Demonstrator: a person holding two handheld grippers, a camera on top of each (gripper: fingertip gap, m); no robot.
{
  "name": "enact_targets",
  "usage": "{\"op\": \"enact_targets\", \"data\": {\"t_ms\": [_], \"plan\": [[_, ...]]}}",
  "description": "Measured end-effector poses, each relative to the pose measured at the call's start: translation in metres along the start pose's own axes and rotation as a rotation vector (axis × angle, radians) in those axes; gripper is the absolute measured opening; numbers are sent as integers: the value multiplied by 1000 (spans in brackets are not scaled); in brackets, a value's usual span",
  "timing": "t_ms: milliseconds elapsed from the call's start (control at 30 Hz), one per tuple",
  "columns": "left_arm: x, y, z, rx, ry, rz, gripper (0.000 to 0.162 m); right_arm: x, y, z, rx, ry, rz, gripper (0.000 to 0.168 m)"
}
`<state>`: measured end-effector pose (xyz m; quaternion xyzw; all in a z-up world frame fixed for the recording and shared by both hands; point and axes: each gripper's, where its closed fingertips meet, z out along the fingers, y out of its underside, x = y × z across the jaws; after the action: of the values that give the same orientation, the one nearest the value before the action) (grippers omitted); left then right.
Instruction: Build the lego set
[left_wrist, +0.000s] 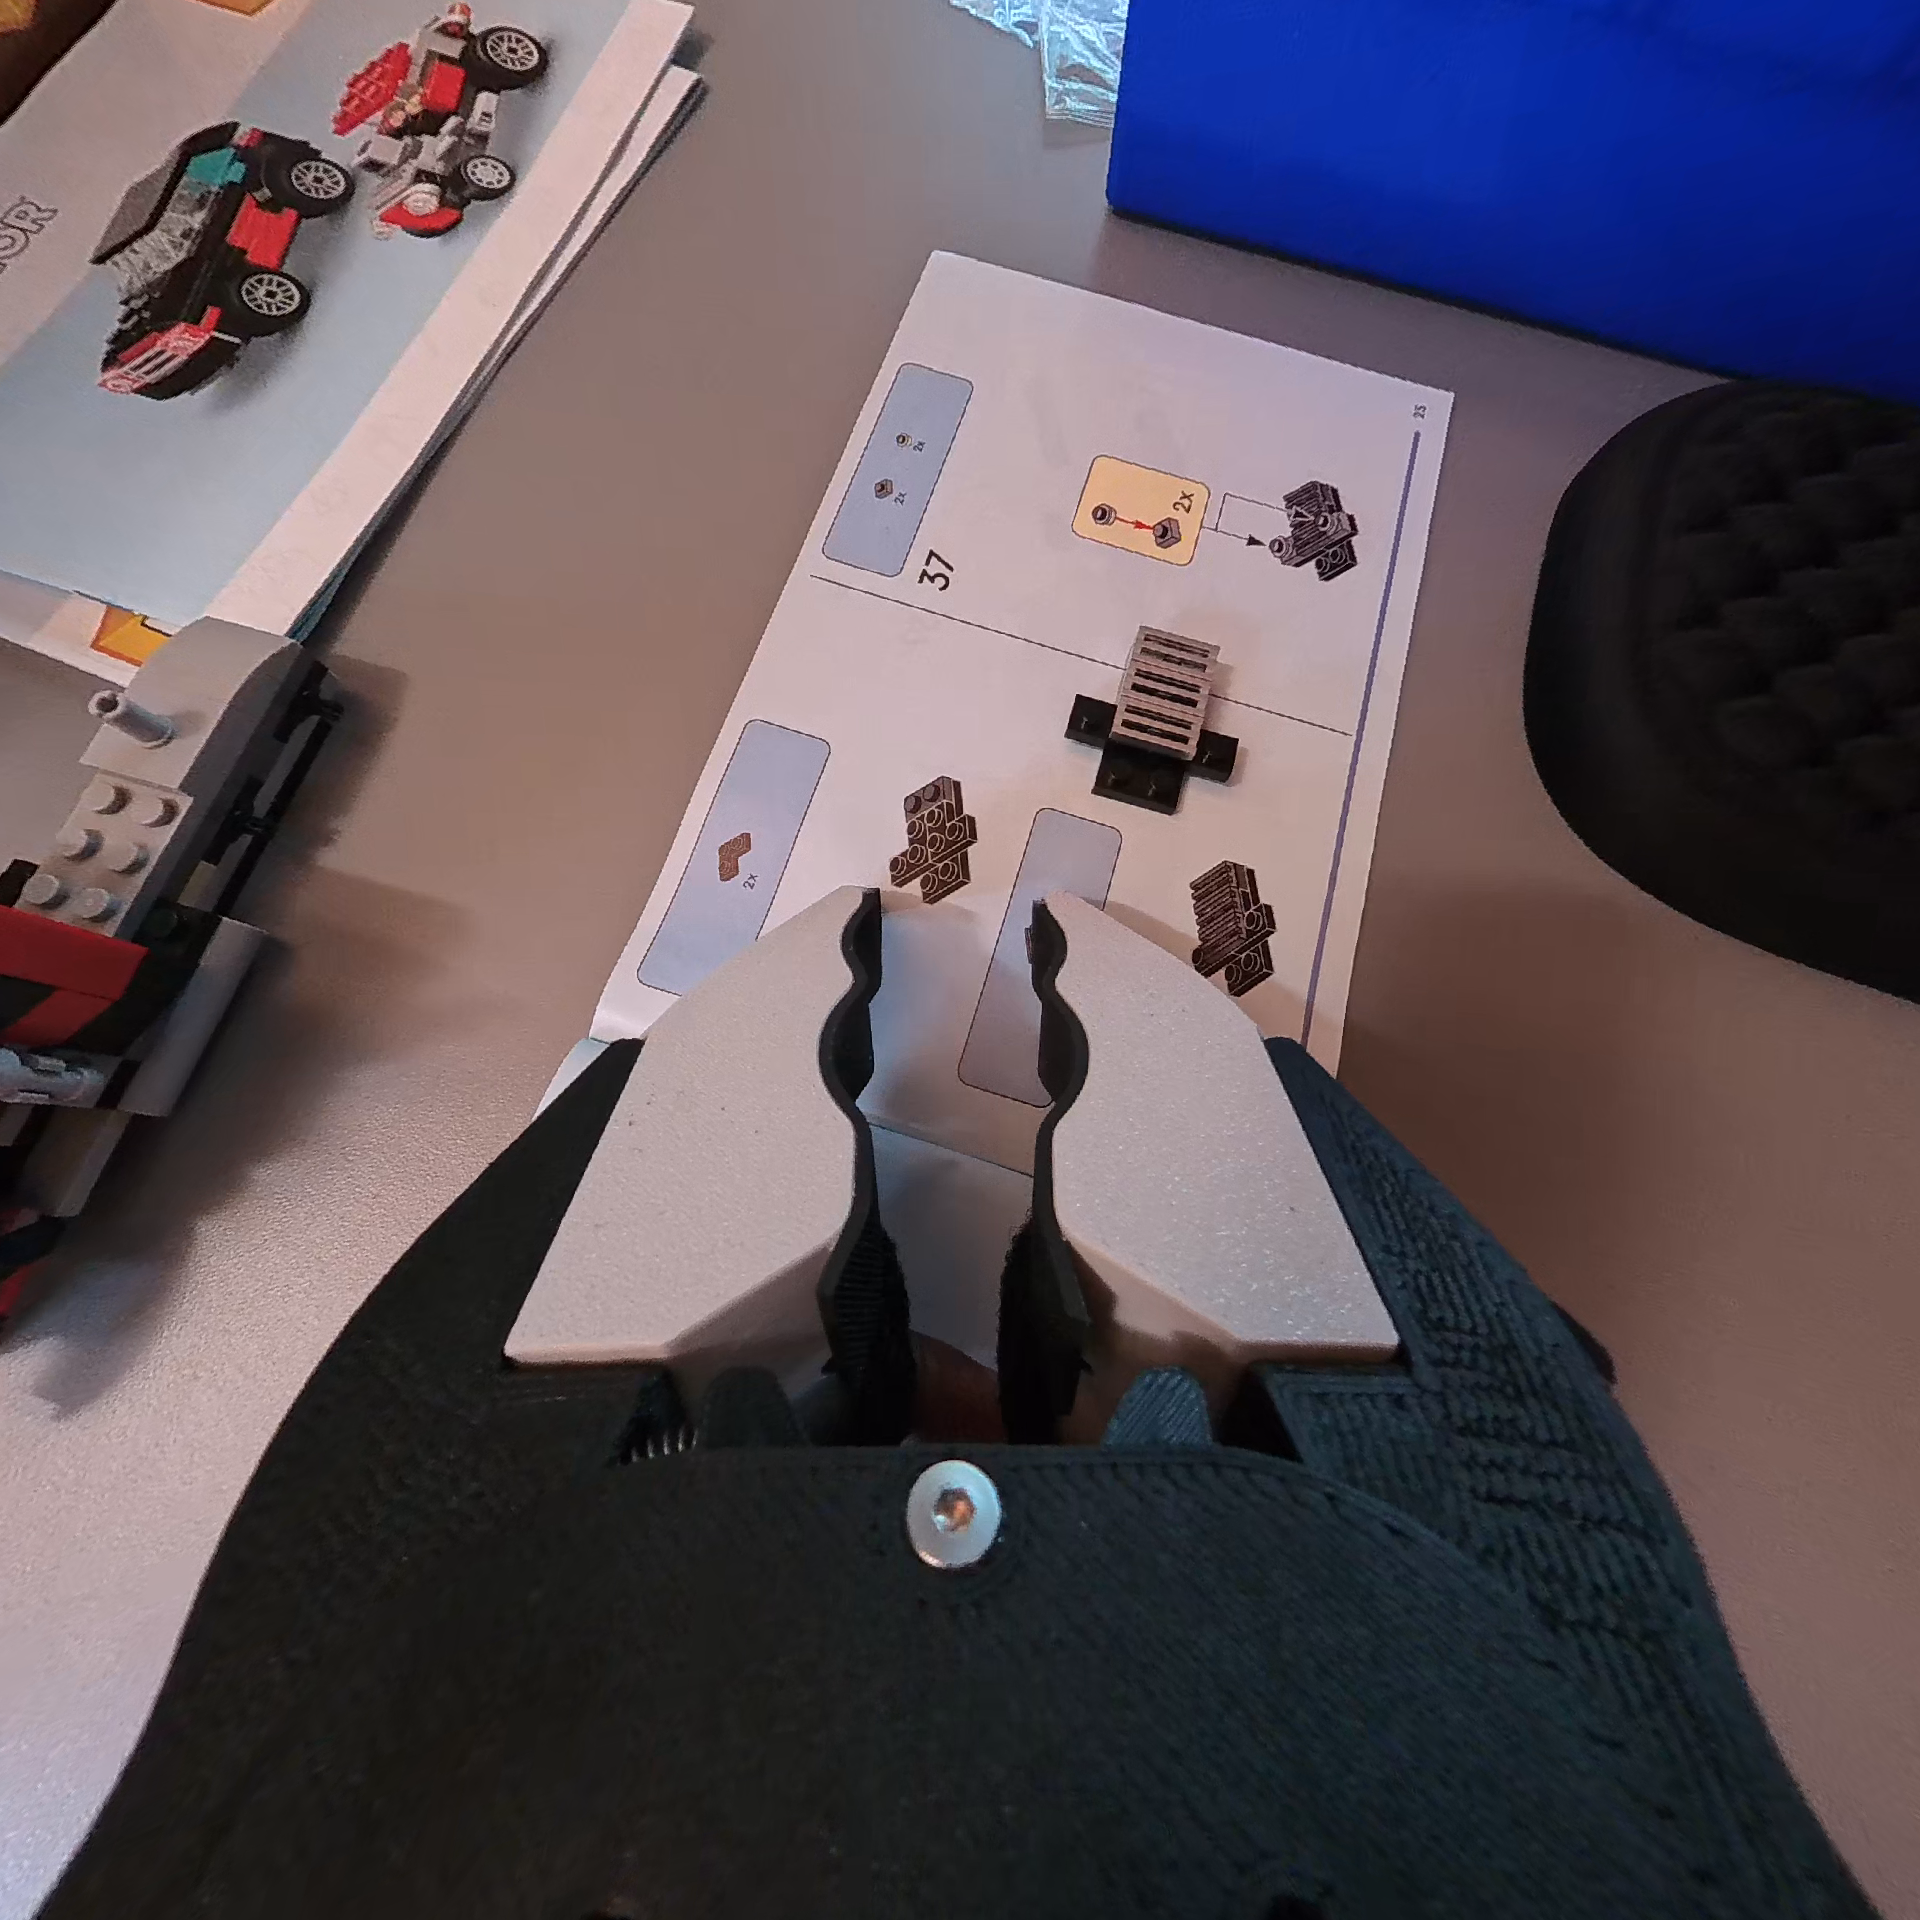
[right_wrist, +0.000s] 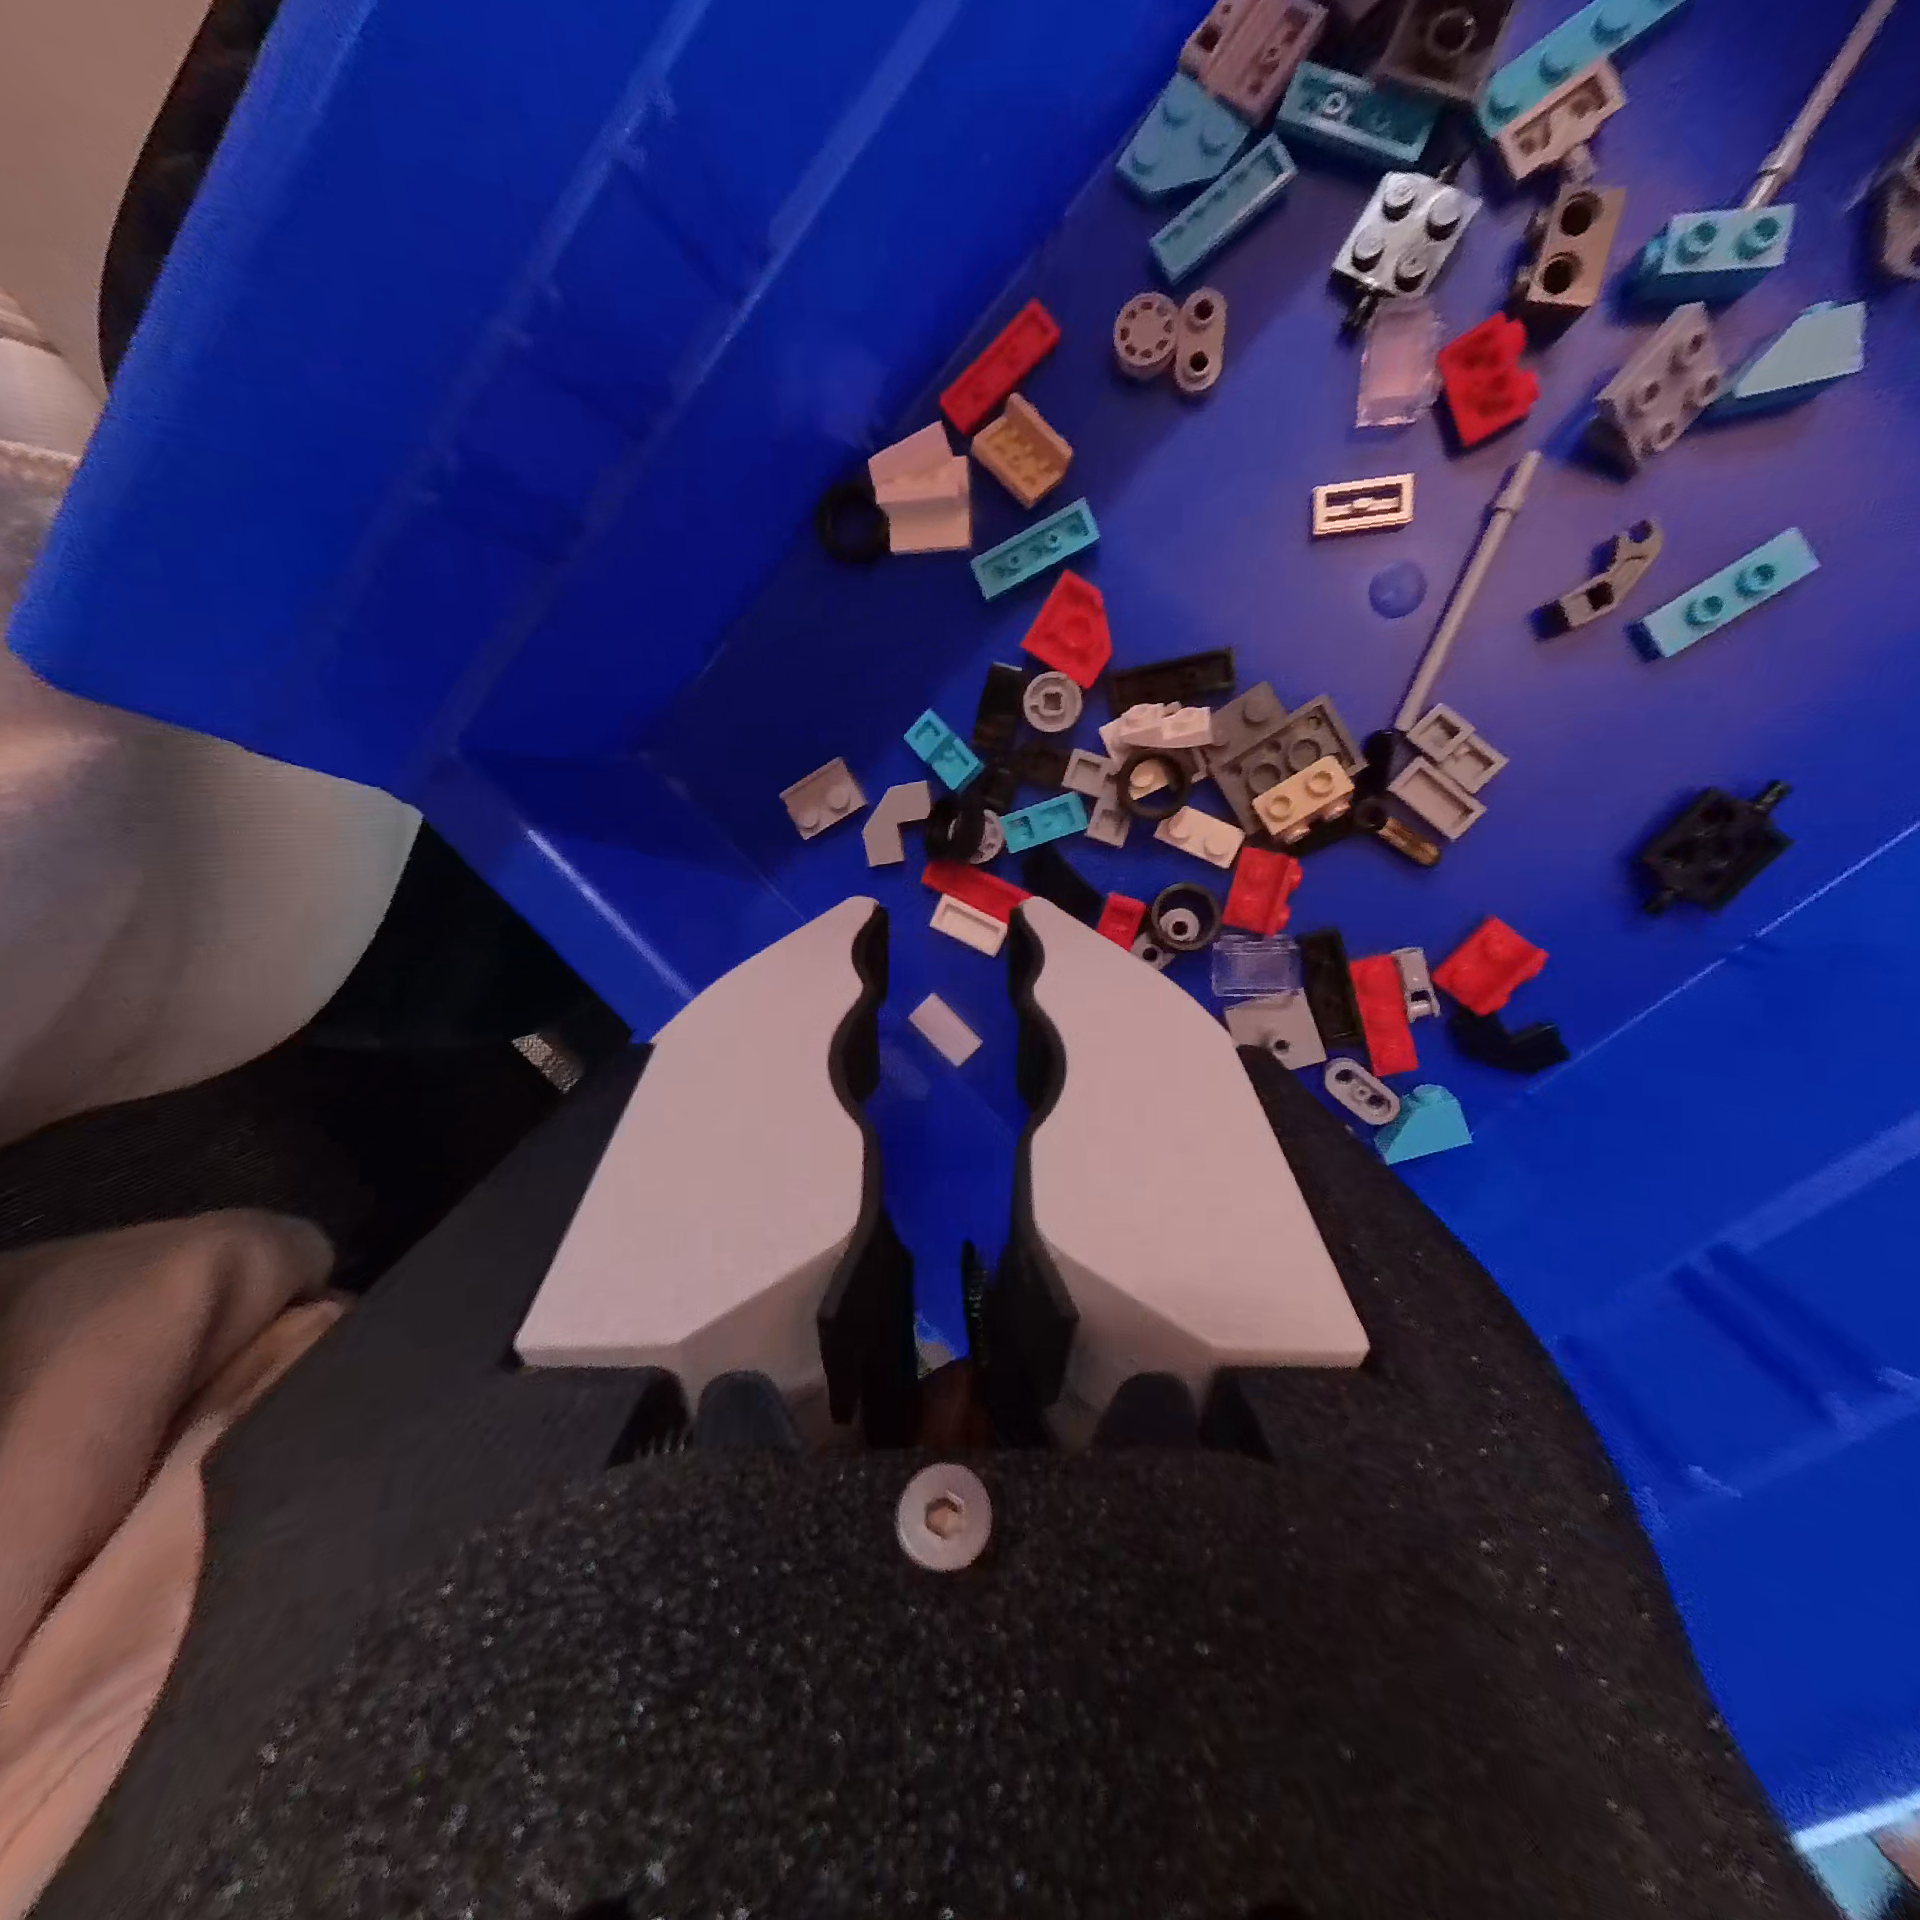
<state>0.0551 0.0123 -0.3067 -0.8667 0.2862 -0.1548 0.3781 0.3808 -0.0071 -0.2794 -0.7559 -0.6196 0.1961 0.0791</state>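
In the left wrist view my left gripper (left_wrist: 956, 914) is open and empty above an open instruction page (left_wrist: 1122, 665). A small black and grey lego sub-assembly (left_wrist: 1158, 717) sits on that page, just beyond the fingertips. A partly built grey, black and red lego car (left_wrist: 135, 894) lies at the left edge. In the right wrist view my right gripper (right_wrist: 948, 925) is open and empty, reaching into a blue bin (right_wrist: 520, 436) over a pile of loose lego pieces (right_wrist: 1143, 800). A small light grey tile (right_wrist: 945, 1029) shows on the bin floor in the gap between the fingers.
Instruction booklets (left_wrist: 291, 301) with car pictures lie at the upper left. The blue bin (left_wrist: 1507, 156) stands at the back right of the grey table. A black textured pad (left_wrist: 1756, 675) lies on the right. Crinkled clear plastic (left_wrist: 1049, 52) lies beside the bin. The left gripper's tips are roughly 35 centimetres from the right gripper's.
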Motion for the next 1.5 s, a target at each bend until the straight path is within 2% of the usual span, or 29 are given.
{"op": "enact_targets", "data": {"t_ms": [267,467,633,833,1100,1233,1333,1400,1500], "plan": [[0,0,0,0,1,-1,28,-1,12,-8,-52,22,46,21],[0,0,0,0,-3,4,28,23,15,-23,-18,197,122,22],[0,0,0,-1,-3,5,28,21,15,-31,-4,211,97,3],[0,0,0,-1,-3,5,28,32,32,-54,-4,305,169,6],[0,0,0,-1,-3,5,28,26,40,-61,16,295,180,1],[0,0,0,-1,-4,6,28,34,32,-63,45,358,145,18],[0,1,0,-1,-5,7,28,41,19,-68,97,433,64,40],[0,0,0,-1,-4,6,28,41,1,-70,181,437,24,49],[0,0,0,-1,-2,4,28,34,-31,-68,326,400,-37,52]]}}
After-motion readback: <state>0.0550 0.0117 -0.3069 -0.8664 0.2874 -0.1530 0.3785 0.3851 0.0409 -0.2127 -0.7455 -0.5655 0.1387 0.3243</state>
